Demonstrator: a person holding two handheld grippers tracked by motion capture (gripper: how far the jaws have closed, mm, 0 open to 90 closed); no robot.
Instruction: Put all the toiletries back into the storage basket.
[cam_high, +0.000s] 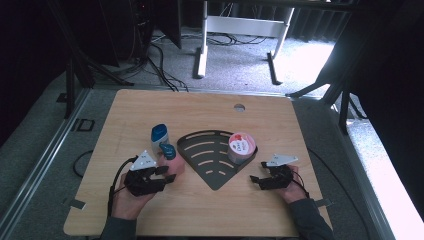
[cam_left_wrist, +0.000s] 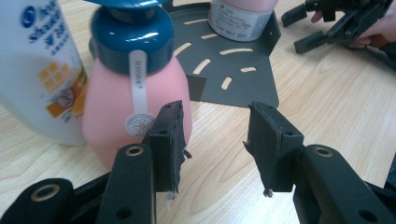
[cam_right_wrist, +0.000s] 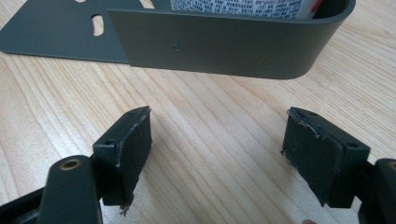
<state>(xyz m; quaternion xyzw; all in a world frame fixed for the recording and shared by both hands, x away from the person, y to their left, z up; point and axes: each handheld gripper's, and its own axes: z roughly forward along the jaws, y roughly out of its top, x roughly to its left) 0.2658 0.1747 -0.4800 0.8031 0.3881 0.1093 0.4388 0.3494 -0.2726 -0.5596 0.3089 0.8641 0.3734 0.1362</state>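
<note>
A pink pump bottle (cam_left_wrist: 135, 88) with a dark blue top stands just left of my left gripper (cam_left_wrist: 215, 112), behind its left jaw and outside the gap. That gripper is open, with bare wood between the pads. A white bottle (cam_left_wrist: 42, 70) with a blue cap stands beside the pink one. From above, the pink bottle (cam_high: 169, 151) and the white bottle (cam_high: 160, 135) sit left of a dark fan-shaped tray (cam_high: 212, 172). A pink-lidded jar (cam_high: 242, 147) stands in the tray's right corner. My right gripper (cam_right_wrist: 219, 116) is open and empty, facing the tray's curved wall (cam_right_wrist: 224, 42).
The wooden table (cam_high: 150, 210) has a round cable hole (cam_high: 239, 107) near its far edge. Cables trail from the left gripper (cam_high: 169, 174) off the table's left side. The right gripper (cam_high: 257, 171) rests low near the tray's right corner. Desk legs and cables lie on the floor beyond.
</note>
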